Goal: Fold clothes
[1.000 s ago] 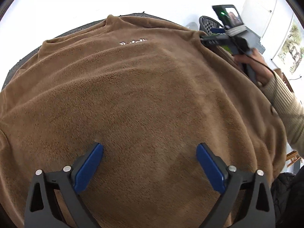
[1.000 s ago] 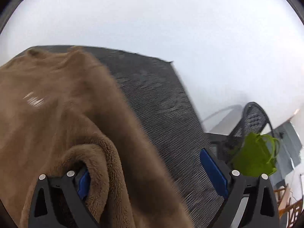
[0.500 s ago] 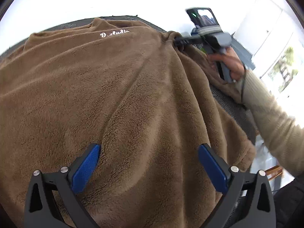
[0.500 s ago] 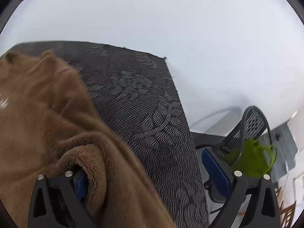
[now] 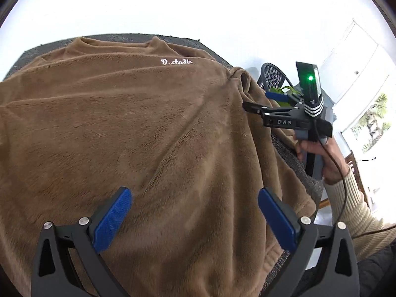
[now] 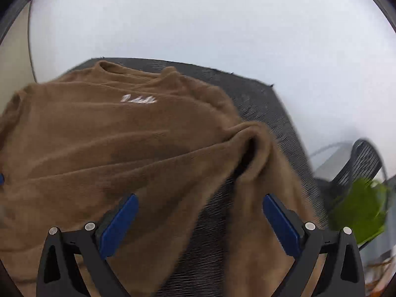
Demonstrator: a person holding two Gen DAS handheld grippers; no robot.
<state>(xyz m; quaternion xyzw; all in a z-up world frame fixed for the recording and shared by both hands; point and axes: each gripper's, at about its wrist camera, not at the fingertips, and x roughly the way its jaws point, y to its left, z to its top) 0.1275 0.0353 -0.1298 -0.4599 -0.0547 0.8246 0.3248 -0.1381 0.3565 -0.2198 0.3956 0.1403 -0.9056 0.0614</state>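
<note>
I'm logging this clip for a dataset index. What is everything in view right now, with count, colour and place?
Fleece sweatshirt: one, brown, spread over the mat, neck at the far side, white script on the chest; its right sleeve lies bunched.
Mat: one, dark grey patterned, under the sweatshirt.
Mesh chair: one, black, beyond the mat's right edge.
Green bag: one, on or by the chair, blurred.
Door: one, white, far right.
Left tool: black with blue pads, open above the sweatshirt's body.
Right tool: same colours, open, holding nothing, near the sleeve.
Hand: one, gripping the right tool's handle, cream knit sleeve.
</note>
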